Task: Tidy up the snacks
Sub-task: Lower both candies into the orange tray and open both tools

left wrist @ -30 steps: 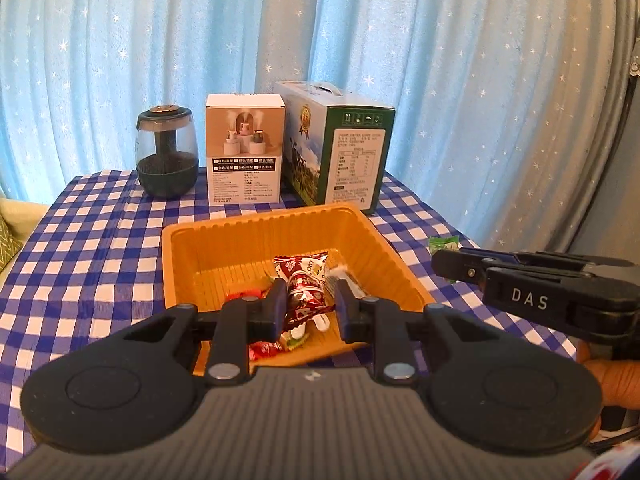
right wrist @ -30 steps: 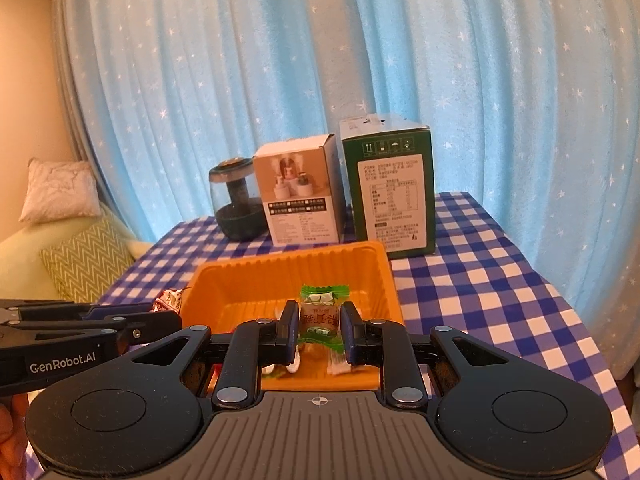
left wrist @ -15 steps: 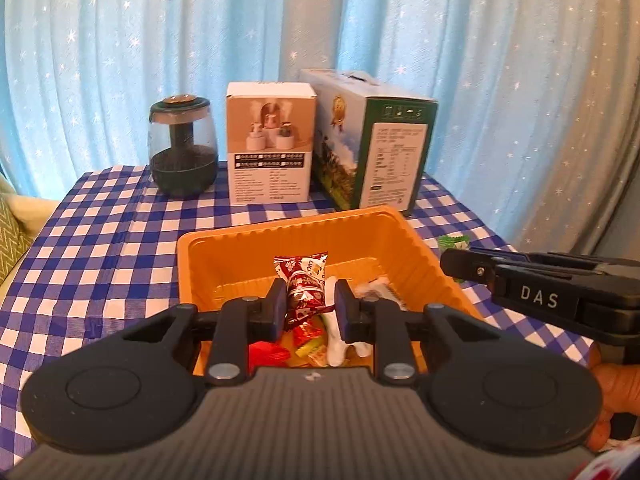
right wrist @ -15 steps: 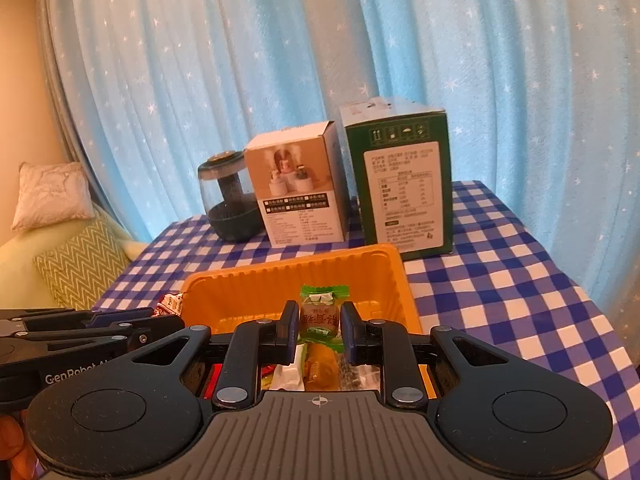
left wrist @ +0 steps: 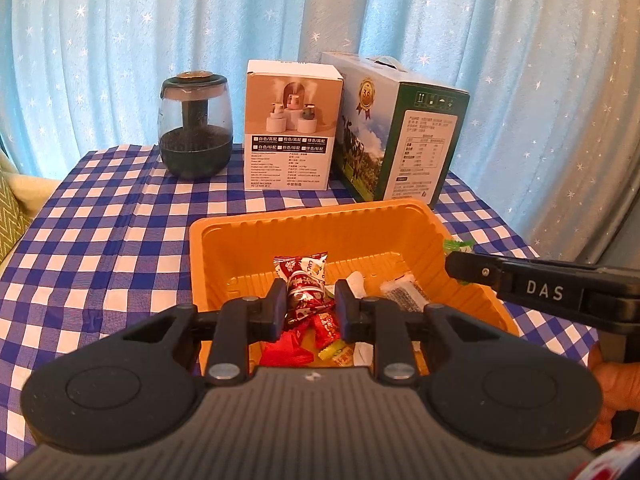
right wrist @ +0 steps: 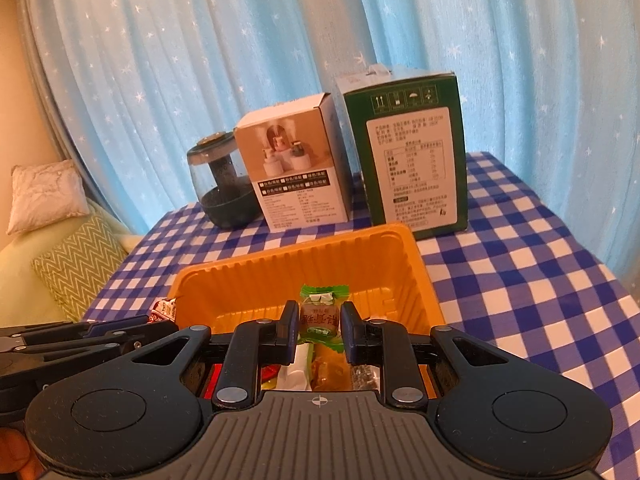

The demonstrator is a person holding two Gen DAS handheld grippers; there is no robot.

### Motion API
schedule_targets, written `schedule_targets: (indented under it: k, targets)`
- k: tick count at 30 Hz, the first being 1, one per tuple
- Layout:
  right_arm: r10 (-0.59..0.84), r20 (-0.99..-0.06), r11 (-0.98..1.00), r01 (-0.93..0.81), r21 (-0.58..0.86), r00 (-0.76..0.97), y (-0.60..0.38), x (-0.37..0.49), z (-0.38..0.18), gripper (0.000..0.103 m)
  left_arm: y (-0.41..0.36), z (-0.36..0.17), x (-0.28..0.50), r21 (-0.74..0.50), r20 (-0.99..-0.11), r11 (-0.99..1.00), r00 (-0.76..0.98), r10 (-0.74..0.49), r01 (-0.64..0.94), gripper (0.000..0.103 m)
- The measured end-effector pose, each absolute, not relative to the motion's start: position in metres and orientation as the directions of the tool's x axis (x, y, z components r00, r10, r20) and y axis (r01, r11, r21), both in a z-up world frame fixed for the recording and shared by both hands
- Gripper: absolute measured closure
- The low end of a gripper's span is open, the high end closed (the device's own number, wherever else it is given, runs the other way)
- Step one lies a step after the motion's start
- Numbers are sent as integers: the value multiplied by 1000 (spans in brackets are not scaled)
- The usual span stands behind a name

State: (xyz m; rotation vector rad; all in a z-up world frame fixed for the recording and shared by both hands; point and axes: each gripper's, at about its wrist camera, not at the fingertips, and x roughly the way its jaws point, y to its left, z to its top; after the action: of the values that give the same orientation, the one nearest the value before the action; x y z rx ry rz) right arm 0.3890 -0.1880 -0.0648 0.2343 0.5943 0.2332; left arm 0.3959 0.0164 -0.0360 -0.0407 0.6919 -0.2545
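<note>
Several wrapped snacks already lie in the orange tray (left wrist: pixel 224 240) on the checked tablecloth (left wrist: pixel 100 240); two more are in hand over it, not yet dropped, so the task looks well along. Left gripper (left wrist: pixel 310 304) jaws nearly closed, pinching a red-and-white candy (left wrist: pixel 303 276); right gripper (right wrist: pixel 319 326) likewise clamped on a green-wrapped candy (right wrist: pixel 320 316).
</note>
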Motion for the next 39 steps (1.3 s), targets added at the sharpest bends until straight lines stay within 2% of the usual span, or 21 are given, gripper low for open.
schedule_targets:
  k: [6, 7, 9, 21, 39]
  targets:
    - [283, -524, 945, -142, 293, 803, -189, 390, -65, 80, 18, -40, 401, -151, -625, 966, 736, -259, 212, 78]
    - [285, -524, 944, -141, 298, 802, -190, 390, -65, 80, 18, -40, 401, -161, -621, 963, 737, -268, 215, 67]
    - [288, -524, 941, -136, 309, 802, -191, 390, -65, 80, 19, -39, 401, -168, -615, 963, 741, -269, 209, 59]
    - [297, -517, 938, -144, 315, 803, -186, 389, -64, 80, 18, -45, 399, -94, -642, 976, 737, -209, 195, 59]
    - [309, -507, 934, -156, 321, 805, -181, 390, -64, 80, 20, -48, 397, -73, -648, 979, 738, -191, 189, 59]
